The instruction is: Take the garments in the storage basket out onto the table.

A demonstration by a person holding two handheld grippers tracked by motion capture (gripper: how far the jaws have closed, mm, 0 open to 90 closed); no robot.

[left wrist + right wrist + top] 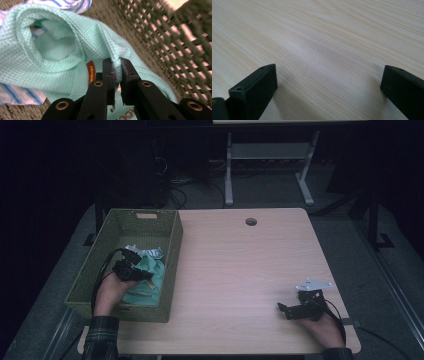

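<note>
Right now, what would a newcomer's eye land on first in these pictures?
First the green woven basket at the table's left edge, where the left gripper is shut on a pinched fold of the mint-green cloth inside it. A blue-striped cloth lies beside the mint one. Across the pale wooden table, the right gripper rests open near the front right corner, with nothing between its jaws.

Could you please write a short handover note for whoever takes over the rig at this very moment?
Left hand-held gripper: inside the green woven basket, shut on a pinched fold of the mint green cloth.
Right hand-held gripper: open, holding nothing, low over the bare wooden table near its right front corner.
Things: the mint cloth lies in the basket with a blue-striped white cloth.
Done: grip on the mint cloth.
Left: probably lifting it out of the basket; the striped cloth is untouched.
</note>
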